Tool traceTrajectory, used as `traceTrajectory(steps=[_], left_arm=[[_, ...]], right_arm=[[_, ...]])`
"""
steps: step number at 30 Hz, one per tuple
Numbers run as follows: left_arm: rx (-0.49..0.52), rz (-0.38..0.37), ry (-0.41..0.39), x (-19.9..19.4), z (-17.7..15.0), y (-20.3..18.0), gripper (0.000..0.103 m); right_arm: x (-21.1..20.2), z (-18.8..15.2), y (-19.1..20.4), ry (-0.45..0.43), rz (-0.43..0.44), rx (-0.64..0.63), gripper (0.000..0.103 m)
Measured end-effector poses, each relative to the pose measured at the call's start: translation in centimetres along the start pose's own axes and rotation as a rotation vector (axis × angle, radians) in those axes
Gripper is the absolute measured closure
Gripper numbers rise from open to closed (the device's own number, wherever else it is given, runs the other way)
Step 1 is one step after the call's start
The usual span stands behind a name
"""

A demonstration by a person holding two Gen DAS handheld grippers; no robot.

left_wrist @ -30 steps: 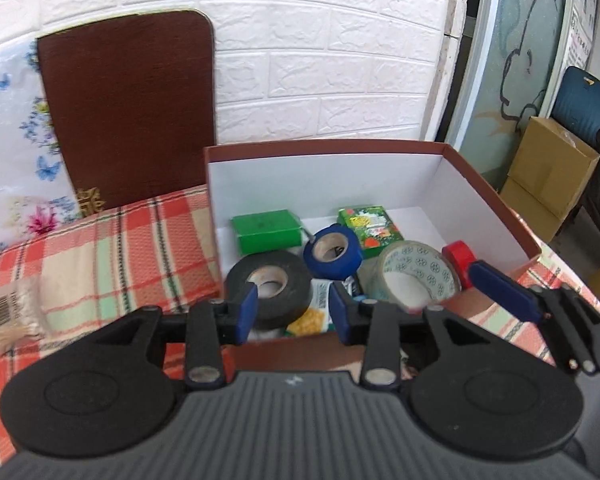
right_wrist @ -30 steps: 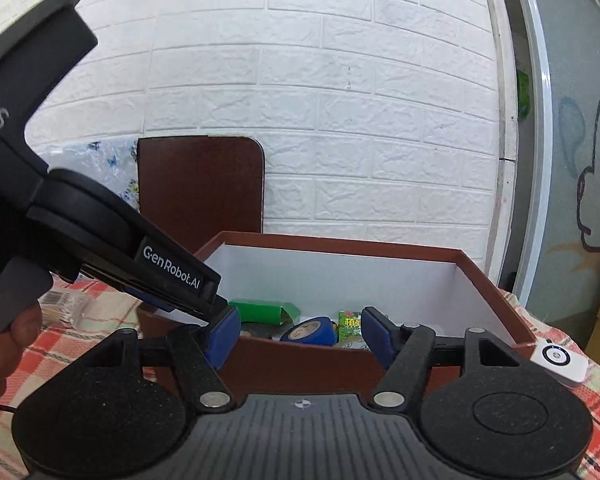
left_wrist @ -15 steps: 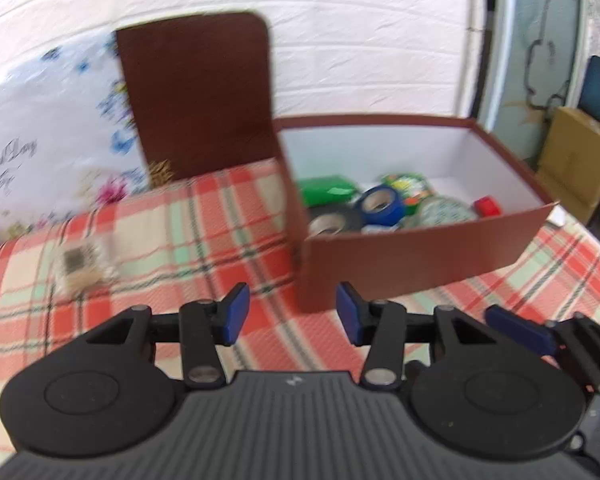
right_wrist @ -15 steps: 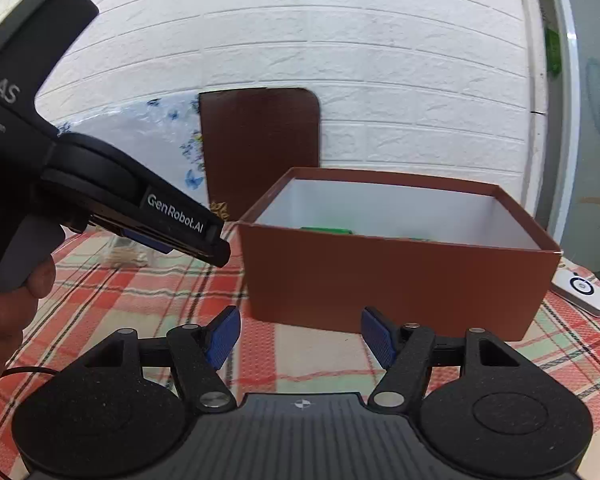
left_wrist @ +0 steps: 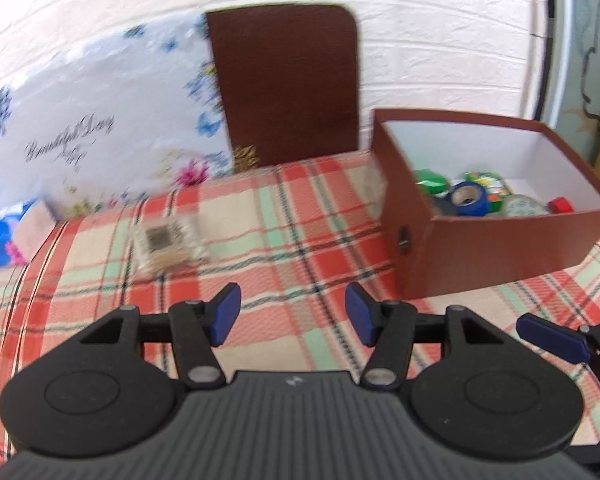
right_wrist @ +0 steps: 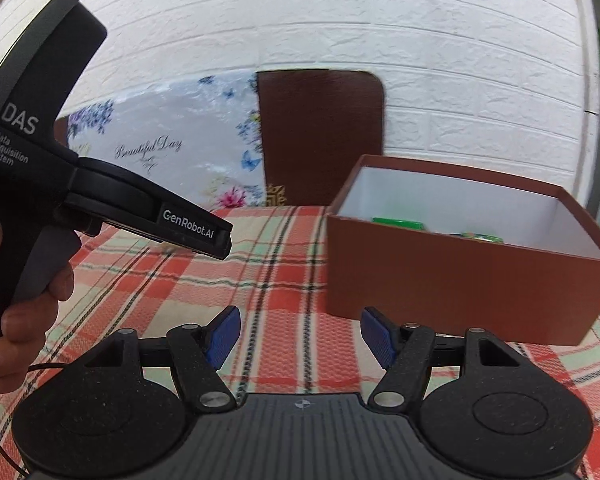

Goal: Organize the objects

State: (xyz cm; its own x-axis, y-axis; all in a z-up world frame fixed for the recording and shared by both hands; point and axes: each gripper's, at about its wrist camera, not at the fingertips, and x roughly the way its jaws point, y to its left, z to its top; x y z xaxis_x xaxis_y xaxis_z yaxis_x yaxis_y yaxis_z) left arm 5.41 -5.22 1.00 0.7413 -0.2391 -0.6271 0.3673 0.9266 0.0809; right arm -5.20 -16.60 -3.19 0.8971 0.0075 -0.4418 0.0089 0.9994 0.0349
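Plaid cloth (left_wrist: 284, 240) covers the table, and a clear packet (left_wrist: 168, 242) lies on it far left. Near, the left gripper (left_wrist: 291, 315) and the right gripper (right_wrist: 300, 336) both hold jaws apart with nothing between. Far right stands the brown box (left_wrist: 500, 248) with a blue tape roll (left_wrist: 469, 199) inside.

Left wrist view: low over the plaid tablecloth (left_wrist: 292, 216), facing the white brick wall (left_wrist: 440, 40), brown cardboard box (left_wrist: 496, 248) near and to the right, seen from above into its inside; right wrist view: lower, also facing that wall (right_wrist: 420, 40), box (right_wrist: 460, 280) near at right; shared: box, tablecloth (right_wrist: 284, 248), upright brown board (left_wrist: 284, 84), floral sheet (left_wrist: 92, 140).
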Motion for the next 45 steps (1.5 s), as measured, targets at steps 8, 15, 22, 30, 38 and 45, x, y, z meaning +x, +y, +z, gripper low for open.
traceTrajectory(steps=[8,15,22,30,38,45], left_arm=[[-0.05,0.123,0.018,3.0,-1.8,5.9,0.043],[-0.19,0.303,0.008,7.3,-6.3,15.2,0.034],[-0.365,0.247,-0.103,7.1,-8.6,18.5,0.017],[-0.348,0.255,-0.099,7.4,-8.6,18.1,0.015],[-0.347,0.254,-0.099,7.4,-8.6,18.1,0.015],[-0.347,0.254,-0.099,7.5,-8.6,18.2,0.015]], right_arm=[[3.9,-0.6,3.6,0.11,0.071,-0.079,0.038],[10.1,-0.5,6.5,0.181,0.127,-0.137,0.037],[17.2,2.8,9.5,0.129,0.189,-0.184,0.027],[21.5,4.6,10.5,0.122,0.187,-0.147,0.022],[22.6,5.4,11.3,0.112,0.19,-0.177,0.019],[24.4,6.2,12.8,0.112,0.202,-0.228,0.051]])
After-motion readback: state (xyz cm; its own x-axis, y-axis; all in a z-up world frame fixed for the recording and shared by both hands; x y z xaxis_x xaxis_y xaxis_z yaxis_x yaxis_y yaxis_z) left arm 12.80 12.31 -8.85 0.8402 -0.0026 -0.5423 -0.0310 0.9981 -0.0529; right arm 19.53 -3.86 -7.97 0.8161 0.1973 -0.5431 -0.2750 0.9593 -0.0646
